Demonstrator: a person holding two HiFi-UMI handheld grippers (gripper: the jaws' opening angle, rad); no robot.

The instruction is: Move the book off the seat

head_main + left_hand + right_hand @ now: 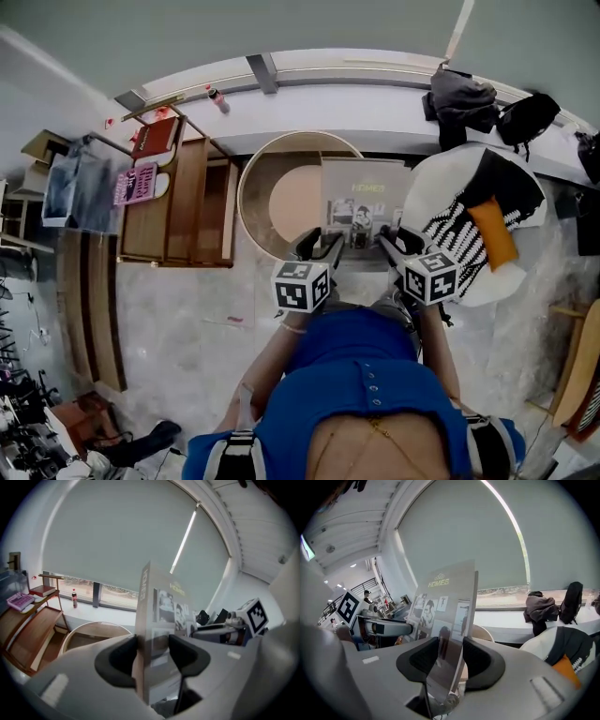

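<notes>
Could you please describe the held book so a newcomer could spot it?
Below the long white window ledge sits a round beige tub chair. At its right rim, the left gripper and right gripper clamp a thin grey book with yellow title lettering and black-and-white photographs. Unlike the red book on the wooden shelf, it is held.

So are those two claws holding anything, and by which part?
Yes, one book: the left gripper is shut on its near left corner, the right gripper on its near right corner.
</notes>
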